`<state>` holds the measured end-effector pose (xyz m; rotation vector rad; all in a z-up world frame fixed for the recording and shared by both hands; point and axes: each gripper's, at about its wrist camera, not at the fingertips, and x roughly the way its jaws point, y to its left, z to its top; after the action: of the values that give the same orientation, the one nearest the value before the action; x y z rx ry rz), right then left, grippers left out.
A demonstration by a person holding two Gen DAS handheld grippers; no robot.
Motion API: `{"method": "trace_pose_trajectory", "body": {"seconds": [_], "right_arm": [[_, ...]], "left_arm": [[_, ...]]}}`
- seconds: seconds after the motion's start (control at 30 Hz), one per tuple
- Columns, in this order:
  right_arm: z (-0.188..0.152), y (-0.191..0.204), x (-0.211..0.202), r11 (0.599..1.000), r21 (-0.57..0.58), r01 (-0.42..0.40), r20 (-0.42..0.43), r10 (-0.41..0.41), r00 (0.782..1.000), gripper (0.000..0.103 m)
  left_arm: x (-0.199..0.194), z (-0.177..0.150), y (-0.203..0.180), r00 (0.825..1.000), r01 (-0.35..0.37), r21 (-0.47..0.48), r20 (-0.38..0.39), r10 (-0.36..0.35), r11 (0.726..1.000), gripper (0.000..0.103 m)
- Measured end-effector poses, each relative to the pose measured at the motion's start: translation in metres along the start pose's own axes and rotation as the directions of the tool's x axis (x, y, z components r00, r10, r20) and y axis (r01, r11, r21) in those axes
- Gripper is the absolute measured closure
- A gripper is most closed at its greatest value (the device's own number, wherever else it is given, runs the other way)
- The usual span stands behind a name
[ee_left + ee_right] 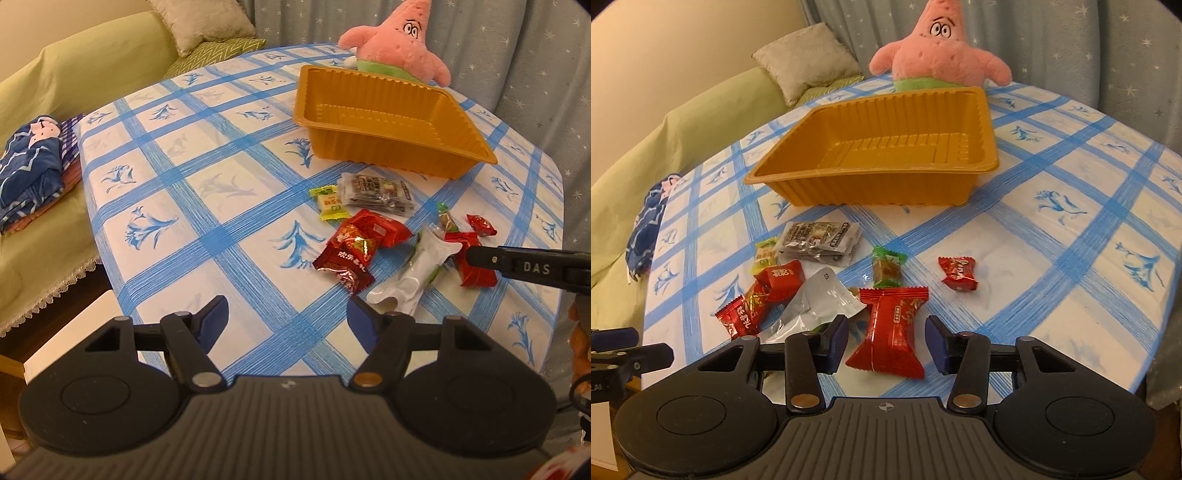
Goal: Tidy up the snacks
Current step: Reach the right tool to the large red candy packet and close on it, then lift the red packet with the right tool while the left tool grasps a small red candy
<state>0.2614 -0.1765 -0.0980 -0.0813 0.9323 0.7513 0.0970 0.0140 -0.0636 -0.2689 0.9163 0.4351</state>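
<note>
Your right hand-held gripper point(885, 339) straddles the red snack pack point(888, 330) (long axis runs away from you), pads apart, not yet gripping.

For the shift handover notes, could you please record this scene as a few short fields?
surface: table with blue checked cloth
tray: gold tray, empty
loose snacks: about nine packets lying in front of the tray
right gripper: jaws either side of red packet, pads not touching
left gripper: open, nothing between
backdrop: pink plush behind tray
</note>
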Motion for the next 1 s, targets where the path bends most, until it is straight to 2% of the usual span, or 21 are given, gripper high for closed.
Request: {"method": "trace_pose_trajectory", "body": {"seconds": [0.1, 0.33, 0.43, 0.73, 1.0], "right_arm": [[0.001, 0.001, 0.008, 1.0, -0.002, 0.005, -0.014, -0.005, 1.0, 0.058], [-0.001, 0.0, 0.018, 1.0, -0.012, 0.012, -0.028, -0.013, 1.0, 0.073], [-0.002, -0.004, 0.016, 1.0, -0.008, 0.007, -0.022, -0.007, 1.0, 0.077], [-0.001, -0.024, -0.004, 1.0, 0.029, 0.004, 0.012, -0.005, 1.0, 0.078], [-0.001, -0.048, -0.024, 0.996, 0.086, 0.025, 0.043, -0.029, 0.999, 0.078]], "left_arm": [[0.0, 0.0, 0.001, 1.0, -0.008, -0.003, -0.001, 0.008, 1.0, 0.035], [0.0, 0.0, -0.001, 1.0, -0.003, -0.002, -0.003, 0.003, 1.0, 0.037], [0.002, -0.001, -0.007, 1.0, 0.006, 0.004, -0.002, -0.006, 1.0, 0.038], [0.022, 0.004, -0.026, 0.999, 0.045, 0.001, -0.028, -0.045, 0.999, 0.053], [0.046, 0.013, -0.04, 0.999, 0.043, -0.001, -0.03, -0.043, 0.999, 0.055]]}}
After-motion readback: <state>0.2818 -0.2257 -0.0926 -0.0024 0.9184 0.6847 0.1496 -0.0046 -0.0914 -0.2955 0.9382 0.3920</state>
